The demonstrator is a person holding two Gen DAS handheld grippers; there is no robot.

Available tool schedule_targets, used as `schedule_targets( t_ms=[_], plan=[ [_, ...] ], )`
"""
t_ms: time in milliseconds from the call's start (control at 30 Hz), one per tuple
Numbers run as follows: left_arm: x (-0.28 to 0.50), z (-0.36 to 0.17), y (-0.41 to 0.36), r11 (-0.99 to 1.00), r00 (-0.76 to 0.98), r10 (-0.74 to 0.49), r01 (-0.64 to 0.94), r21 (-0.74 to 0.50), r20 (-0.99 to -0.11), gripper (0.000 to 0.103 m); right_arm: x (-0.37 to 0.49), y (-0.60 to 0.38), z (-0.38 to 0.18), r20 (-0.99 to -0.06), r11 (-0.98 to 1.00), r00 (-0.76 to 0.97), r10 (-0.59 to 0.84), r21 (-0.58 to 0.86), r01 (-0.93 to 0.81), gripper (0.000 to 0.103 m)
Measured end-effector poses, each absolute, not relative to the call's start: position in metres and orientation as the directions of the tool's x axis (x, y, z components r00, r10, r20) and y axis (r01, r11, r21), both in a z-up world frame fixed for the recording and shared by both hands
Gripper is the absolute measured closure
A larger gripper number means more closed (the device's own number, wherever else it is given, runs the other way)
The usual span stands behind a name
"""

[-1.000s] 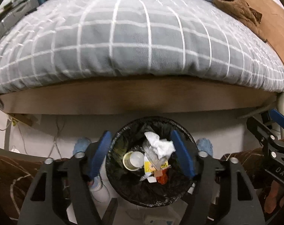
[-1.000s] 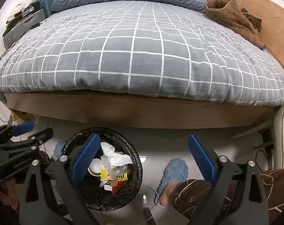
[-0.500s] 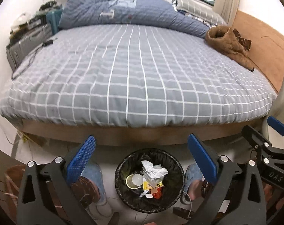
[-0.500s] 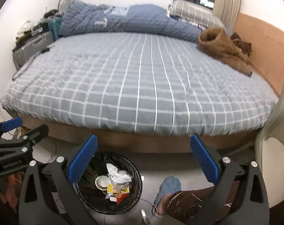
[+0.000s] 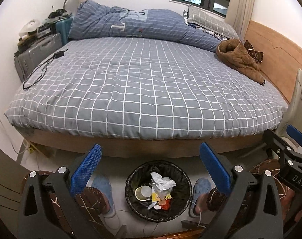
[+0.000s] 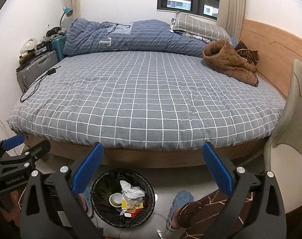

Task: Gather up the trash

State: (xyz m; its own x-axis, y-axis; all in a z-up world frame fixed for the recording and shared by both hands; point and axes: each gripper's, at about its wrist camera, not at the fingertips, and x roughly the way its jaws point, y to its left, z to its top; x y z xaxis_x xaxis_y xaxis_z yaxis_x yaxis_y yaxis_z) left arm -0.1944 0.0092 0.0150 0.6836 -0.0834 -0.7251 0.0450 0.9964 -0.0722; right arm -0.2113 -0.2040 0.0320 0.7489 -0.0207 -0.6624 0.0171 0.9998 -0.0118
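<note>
Left wrist view: the left gripper hangs with its jaws spread wide after just opening, nothing between them but air. Below stands a round trash bin lined with a black bag, upright on the floor, its mouth facing up. Inside lie a paper cup, crumpled white paper and a yellow wrapper. Blue slippers flank the bin on either side, close to it. Beyond it is the bed with its grey checked cover; a black cable trails at its left edge and a brown jacket lies at its right. The right gripper is likewise spread wide and empty, with the bin sitting low and left of centre beneath it and a pale chair at the right.
</note>
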Motion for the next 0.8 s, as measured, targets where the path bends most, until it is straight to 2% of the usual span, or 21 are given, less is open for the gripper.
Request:
schedule_targets(
  t_ms=[800],
  plan=[
    [-0.1959, 0.0197, 0.0065, 0.997, 0.688, -0.076, 0.049, -0.058, -0.722, 0.006, -0.2086, -0.2042, 0.0281, -0.665, 1.000, 0.747, -0.008, 0.000, 0.011, 0.008]
  ],
)
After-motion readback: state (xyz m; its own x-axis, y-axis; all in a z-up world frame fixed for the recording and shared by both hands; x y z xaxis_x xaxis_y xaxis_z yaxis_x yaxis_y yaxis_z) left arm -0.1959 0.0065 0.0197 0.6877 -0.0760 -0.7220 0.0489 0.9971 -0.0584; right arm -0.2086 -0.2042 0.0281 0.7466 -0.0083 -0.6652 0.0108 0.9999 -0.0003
